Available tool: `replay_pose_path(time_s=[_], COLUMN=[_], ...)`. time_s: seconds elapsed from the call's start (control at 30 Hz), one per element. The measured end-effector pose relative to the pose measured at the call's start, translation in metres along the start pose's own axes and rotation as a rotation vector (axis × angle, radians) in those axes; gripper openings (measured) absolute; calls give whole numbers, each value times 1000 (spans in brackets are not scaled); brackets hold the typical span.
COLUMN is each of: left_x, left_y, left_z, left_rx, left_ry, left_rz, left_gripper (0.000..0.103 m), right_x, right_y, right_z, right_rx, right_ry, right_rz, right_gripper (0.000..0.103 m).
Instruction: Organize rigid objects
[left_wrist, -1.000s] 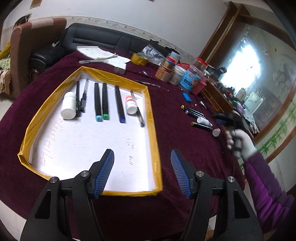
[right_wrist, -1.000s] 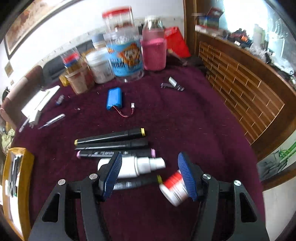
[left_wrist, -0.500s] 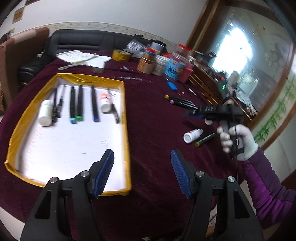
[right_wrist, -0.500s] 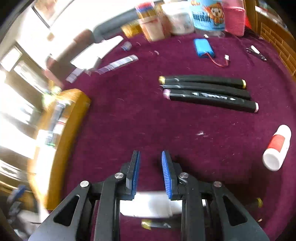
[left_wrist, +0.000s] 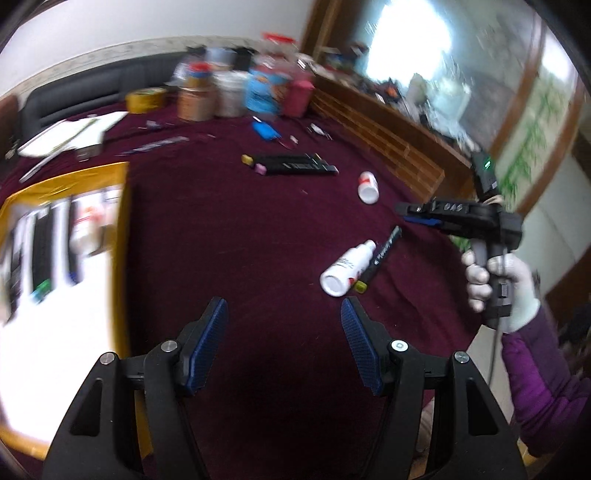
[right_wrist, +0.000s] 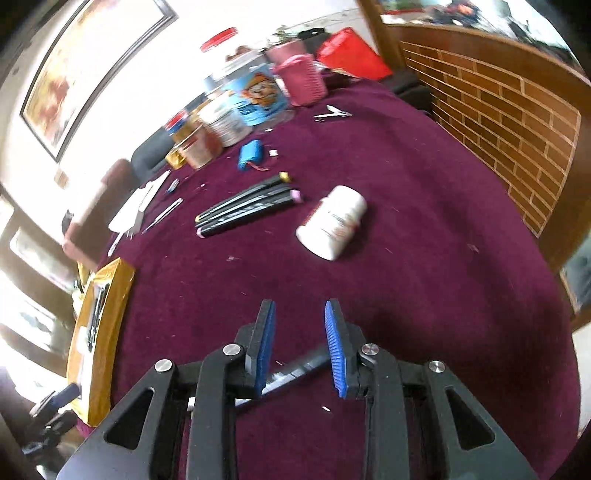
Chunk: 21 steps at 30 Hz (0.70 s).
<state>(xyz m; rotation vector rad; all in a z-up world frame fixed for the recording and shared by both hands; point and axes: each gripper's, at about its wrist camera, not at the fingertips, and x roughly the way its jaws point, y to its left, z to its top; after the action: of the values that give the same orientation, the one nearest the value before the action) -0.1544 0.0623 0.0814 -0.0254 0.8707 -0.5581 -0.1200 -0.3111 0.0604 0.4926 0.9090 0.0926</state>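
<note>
L gripper (left_wrist: 284, 343) hangs nearest w/ fingers wide apart, holding nothing, over bare maroon cloth (left_wrist: 240, 240) btwn the yellow-edged tray (left_wrist: 123, 258) and the loose items, prob. waiting its turn. R gripper (right_wrist: 300, 343) has fingers partly apart, nothing clamped, a black marker (right_wrist: 295, 369) lying on the cloth under/behind them, so it looks set for a regrasp or just let go. From the left wrist view the white spray bottle (left_wrist: 347, 267) & that marker (left_wrist: 380, 258) lie touching, side by side, long axes running near-left to far-right, bottle's nozzle pointing away; farther off a small white pill bottle (left_wrist: 368, 182) lies on its side, then three markers (left_wrist: 291, 168) bundled parallel, axes roughly left-right.
</note>
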Motion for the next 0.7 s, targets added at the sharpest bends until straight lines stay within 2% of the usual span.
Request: replay_pose_path(time_s=[0.13,0.37,0.43,0.5,0.57,0.7], left_x=[50,112,126,136,136,129], left_y=[-34,-92,-100,-100,-96,-89], left_z=[16,29,30,29,28,28], left_rx=[91,318,360,353,317,271], left_ry=[87,163,189,223,240,232], left_rz=[-22,-9,-15,-29,-74,-100], left_gripper=[62,62,59,48,47,47], right_x=[-9,-30,-32,-33,-33,-28], right_y=[-15,-21,-23,-26,-28,-33], right_z=[-8,-26,-28,-30,-32,-33], right_rx=[40,9,11,13,16,25], right_ry=[-3,-9,-7,-8,-9,-1], right_rz=[32,69,78,90,99,116], right_gripper=[25,28,28,28,28,29])
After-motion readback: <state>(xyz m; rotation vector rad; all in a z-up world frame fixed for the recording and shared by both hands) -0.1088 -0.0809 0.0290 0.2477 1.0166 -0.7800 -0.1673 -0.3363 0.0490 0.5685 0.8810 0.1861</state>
